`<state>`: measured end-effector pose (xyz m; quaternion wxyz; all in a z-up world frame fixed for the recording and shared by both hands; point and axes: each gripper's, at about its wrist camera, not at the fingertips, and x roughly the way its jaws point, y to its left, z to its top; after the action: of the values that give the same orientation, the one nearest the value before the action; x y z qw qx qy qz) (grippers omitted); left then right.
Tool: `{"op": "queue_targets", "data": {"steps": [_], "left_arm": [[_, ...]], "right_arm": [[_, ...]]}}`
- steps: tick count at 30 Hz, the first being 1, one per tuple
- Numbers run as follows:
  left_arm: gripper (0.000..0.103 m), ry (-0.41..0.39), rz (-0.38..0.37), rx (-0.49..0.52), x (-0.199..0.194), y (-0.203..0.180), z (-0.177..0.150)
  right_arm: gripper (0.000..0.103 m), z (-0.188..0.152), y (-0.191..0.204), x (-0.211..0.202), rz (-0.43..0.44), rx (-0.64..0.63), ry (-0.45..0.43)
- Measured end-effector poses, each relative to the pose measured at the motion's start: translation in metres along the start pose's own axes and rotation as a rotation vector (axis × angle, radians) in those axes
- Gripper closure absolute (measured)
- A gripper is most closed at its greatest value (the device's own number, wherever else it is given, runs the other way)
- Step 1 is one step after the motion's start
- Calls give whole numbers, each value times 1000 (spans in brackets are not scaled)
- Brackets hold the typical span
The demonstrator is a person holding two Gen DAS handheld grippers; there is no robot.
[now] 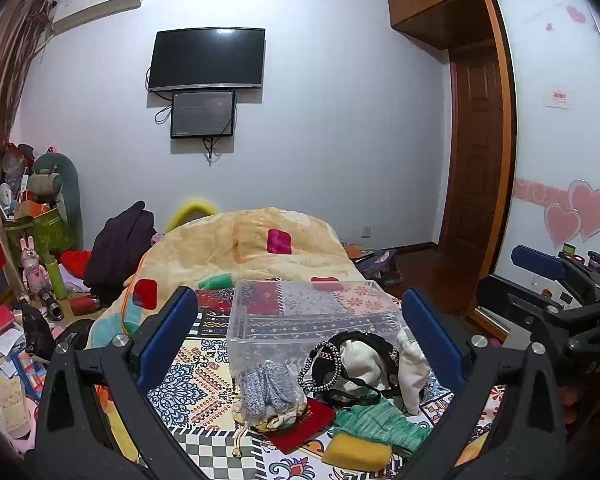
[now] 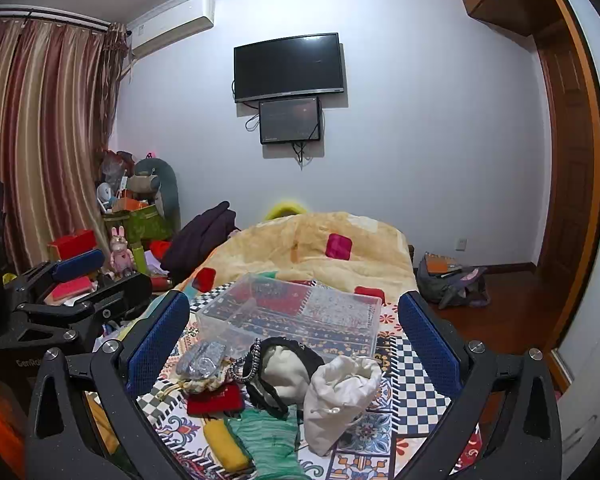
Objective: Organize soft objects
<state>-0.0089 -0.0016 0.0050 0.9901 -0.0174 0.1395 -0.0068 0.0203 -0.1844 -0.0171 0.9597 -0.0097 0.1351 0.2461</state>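
**Soft items heaped before a clear bin on the bed**

At the lower centre of both views a heap of soft things lies on the patterned bedspread [image 1: 204,364]: a white drawstring pouch [image 2: 340,396], a green knit cloth [image 1: 380,424], a yellow sponge [image 1: 356,452], a red pouch [image 1: 304,424] and grey knit socks [image 1: 266,388]. Just above it stands a clear plastic bin [image 1: 300,320]. The left gripper [image 1: 300,332] and right gripper [image 2: 294,332] both frame the heap, fingers spread wide, gripping nothing. A wall television [image 2: 288,66] hangs in the upper centre.

Wall television [image 1: 208,58], striped curtain [image 2: 40,140]
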Motion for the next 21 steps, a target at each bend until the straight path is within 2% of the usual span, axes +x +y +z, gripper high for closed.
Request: {"op": "queue_targets", "data": {"steps": [21], "left_arm": [[0, -4, -4, 13, 1, -6, -1]], "right_arm": [[0, 2, -1, -4, 1, 13, -13]]}}
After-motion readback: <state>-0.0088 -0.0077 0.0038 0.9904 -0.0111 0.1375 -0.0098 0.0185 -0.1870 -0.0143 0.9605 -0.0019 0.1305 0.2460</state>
